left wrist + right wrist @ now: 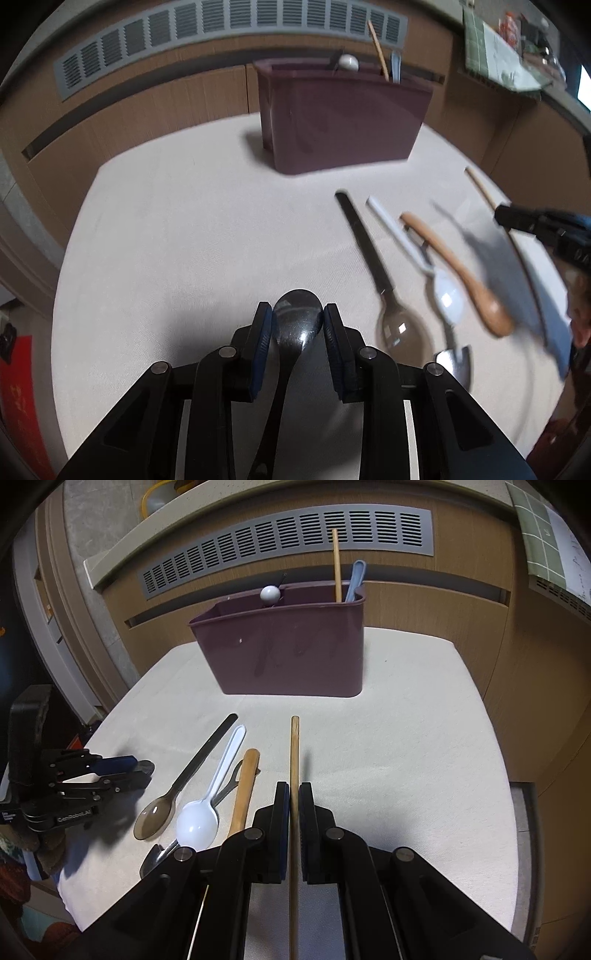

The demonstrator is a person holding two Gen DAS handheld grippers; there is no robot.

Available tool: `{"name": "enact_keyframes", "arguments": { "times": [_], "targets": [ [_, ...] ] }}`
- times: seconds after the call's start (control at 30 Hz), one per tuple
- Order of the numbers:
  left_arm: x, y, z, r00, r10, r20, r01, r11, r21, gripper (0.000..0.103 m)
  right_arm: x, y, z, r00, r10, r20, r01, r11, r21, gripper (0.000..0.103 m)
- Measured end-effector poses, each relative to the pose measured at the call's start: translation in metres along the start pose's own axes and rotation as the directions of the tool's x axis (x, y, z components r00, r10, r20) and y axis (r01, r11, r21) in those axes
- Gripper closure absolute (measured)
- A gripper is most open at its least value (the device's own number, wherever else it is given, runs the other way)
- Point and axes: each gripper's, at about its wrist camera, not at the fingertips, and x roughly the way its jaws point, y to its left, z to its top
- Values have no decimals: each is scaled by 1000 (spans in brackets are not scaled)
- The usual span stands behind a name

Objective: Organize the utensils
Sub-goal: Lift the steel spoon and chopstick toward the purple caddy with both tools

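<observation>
My left gripper [298, 314] has the bowl of a metal spoon [297, 328] between its blue pads, which touch both sides; the handle runs back under the jaws. In the right wrist view this gripper [142, 771] sits low at the table's left. My right gripper [294, 794] is shut on a wooden chopstick [294, 746] that points toward the purple utensil holder [284, 646]. In the left wrist view the right gripper [506, 216] and its chopstick [480, 188] show at the far right, blurred. The holder [343, 118] stands at the table's back.
Inside the holder stand a chopstick [336, 565], a blue-grey utensil [355, 579] and a white ball-ended piece [269, 593]. On the cloth [406, 738] lie a smoky spoon [155, 819], a white plastic spoon [197, 825], a wooden spoon [245, 786] and a metal utensil [157, 858] beneath them.
</observation>
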Motion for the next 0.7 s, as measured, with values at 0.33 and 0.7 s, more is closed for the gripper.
{"name": "enact_keyframes", "arguments": {
  "times": [0.33,0.7],
  "targets": [
    [-46,-6,20,978,-97,185,118,987,-106,74,-3,-7,2,1000,4,20,-5,999,44,99],
    [-68,-18,37,937,-150,315,209,965,-162,74,-18,-8,12,996,6,89,-11,999,50,99]
  ]
}}
